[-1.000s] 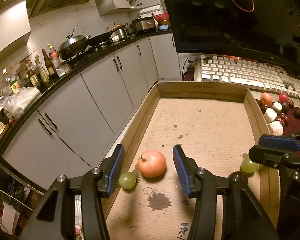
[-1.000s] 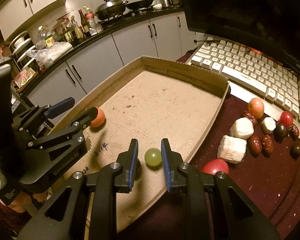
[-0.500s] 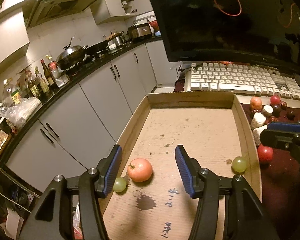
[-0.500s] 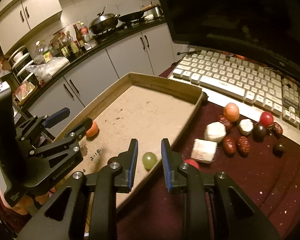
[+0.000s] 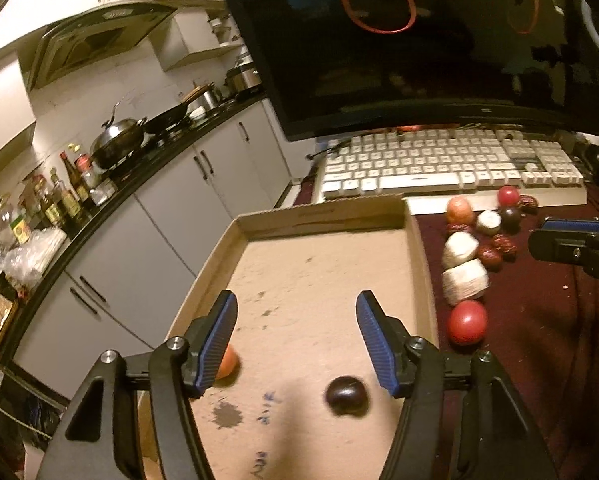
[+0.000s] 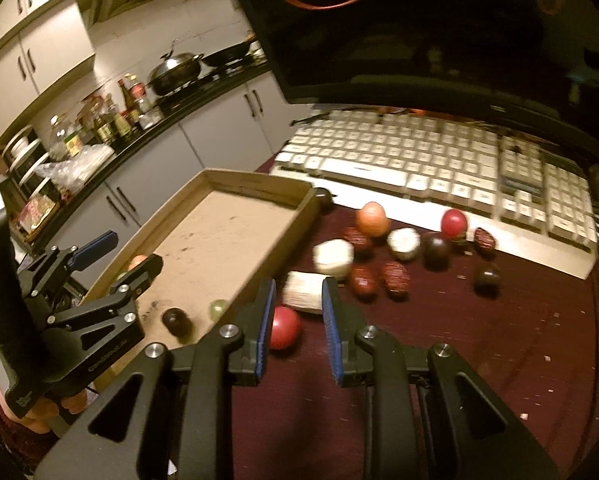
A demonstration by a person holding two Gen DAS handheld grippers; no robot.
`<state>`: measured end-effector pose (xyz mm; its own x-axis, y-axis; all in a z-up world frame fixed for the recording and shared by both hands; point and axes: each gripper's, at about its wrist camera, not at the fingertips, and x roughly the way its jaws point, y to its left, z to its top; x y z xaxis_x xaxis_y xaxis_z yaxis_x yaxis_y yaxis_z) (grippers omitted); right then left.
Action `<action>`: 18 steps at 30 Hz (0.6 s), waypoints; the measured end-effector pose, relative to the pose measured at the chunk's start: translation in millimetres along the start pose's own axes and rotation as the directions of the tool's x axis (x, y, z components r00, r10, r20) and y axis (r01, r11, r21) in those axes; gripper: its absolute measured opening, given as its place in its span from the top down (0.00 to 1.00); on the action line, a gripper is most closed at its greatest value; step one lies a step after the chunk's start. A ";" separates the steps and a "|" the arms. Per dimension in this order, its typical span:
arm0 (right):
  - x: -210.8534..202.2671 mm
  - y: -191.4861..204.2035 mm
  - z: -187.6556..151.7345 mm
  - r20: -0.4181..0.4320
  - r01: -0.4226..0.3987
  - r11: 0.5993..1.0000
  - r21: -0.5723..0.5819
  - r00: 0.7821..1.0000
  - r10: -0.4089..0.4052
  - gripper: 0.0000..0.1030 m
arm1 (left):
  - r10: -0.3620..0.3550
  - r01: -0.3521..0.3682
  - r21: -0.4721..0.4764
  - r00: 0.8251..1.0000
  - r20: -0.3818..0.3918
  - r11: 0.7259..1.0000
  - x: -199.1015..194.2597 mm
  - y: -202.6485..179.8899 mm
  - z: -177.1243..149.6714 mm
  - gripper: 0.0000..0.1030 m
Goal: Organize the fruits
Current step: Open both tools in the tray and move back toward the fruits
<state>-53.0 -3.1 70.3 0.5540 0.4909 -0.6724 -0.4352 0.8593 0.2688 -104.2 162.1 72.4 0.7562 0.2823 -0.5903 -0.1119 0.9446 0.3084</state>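
left claw (image 5: 295, 336) wide apart, holding nothing, hovering over the near end of the cardboard tray (image 5: 419, 264). right claw (image 6: 297, 316) parted at a narrower gap, also holding nothing, out over the dark red counter (image 6: 499, 340) just right of the tray's long wall. in the tray: dark round fruit (image 5: 346, 395) on the floor near the left claw's right finger, not touching it; orange fruit (image 5: 226, 362) half hidden behind the left finger pad; green grape (image 6: 218, 309) against the right-hand wall, seen only from the right wrist. another green one shows by the left claw's tip in that view, too small to call. outside the tray on the counter: red tomato-like fruit (image 6: 284, 327) just beside the tray wall and partly behind the right claw's left finger, two pale cut chunks (image 5: 464, 285) beyond it, then a loose cluster of red dates (image 6: 395, 276), dark round fruits, a peach-coloured one (image 6: 372, 220) and a small red one (image 6: 454, 222) near the keyboard (image 5: 451, 168). right wrist view is motion-blurred.
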 end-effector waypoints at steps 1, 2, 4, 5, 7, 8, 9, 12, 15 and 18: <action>-2.5 -4.9 -0.2 0.002 0.006 1.000 0.007 1.000 -0.006 0.75 | -0.006 0.006 0.008 1.000 0.005 1.000 -1.3 -4.6 2.6 0.39; -5.5 -10.6 -0.6 0.006 0.012 1.000 0.016 1.000 -0.012 0.75 | -0.011 0.011 0.015 1.000 0.008 1.000 -2.5 -9.1 5.2 0.38; -12.7 -23.6 -1.4 0.016 0.025 0.999 0.034 1.000 -0.026 0.75 | -0.025 0.024 0.029 1.000 0.018 0.999 -5.3 -18.6 11.3 0.35; -15.3 -27.5 -1.3 0.020 0.030 0.999 0.039 0.999 -0.031 0.75 | -0.030 0.029 0.036 0.999 0.024 0.999 -6.5 -24.4 13.9 0.34; -22.0 -40.4 -1.2 0.031 0.042 0.997 0.057 0.999 -0.044 0.75 | -0.047 0.045 0.050 0.998 0.032 0.998 -8.4 -35.6 18.5 0.33; -25.0 -46.8 -1.5 0.035 0.046 0.997 0.067 0.998 -0.048 0.75 | -0.062 0.060 0.057 0.998 0.032 0.997 -9.3 -41.9 20.5 0.32; -28.1 -53.7 -2.1 0.039 0.054 0.996 0.077 0.998 -0.057 0.75 | -0.079 0.077 0.066 0.996 0.029 0.995 -9.7 -47.6 21.9 0.31; -34.5 -72.8 -4.6 0.039 0.083 0.992 0.095 0.995 -0.087 0.75 | -0.128 0.126 0.107 0.992 0.016 0.986 -9.3 -67.4 22.1 0.30; -36.3 -96.4 -8.4 0.021 0.121 0.986 0.116 0.992 -0.124 0.75 | -0.156 0.156 0.135 0.988 -0.013 0.979 -4.9 -81.2 17.1 0.30; -30.8 -116.6 -11.7 -0.016 0.151 0.980 0.133 0.989 -0.150 0.75 | -0.187 0.193 0.122 0.981 -0.059 0.973 5.0 -80.7 16.9 0.30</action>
<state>-27.7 -120.1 51.6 0.6013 0.3541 -0.7163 -0.2487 0.9348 0.2534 -80.5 84.5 57.2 0.7243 0.1098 -0.6807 0.1160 0.9537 0.2773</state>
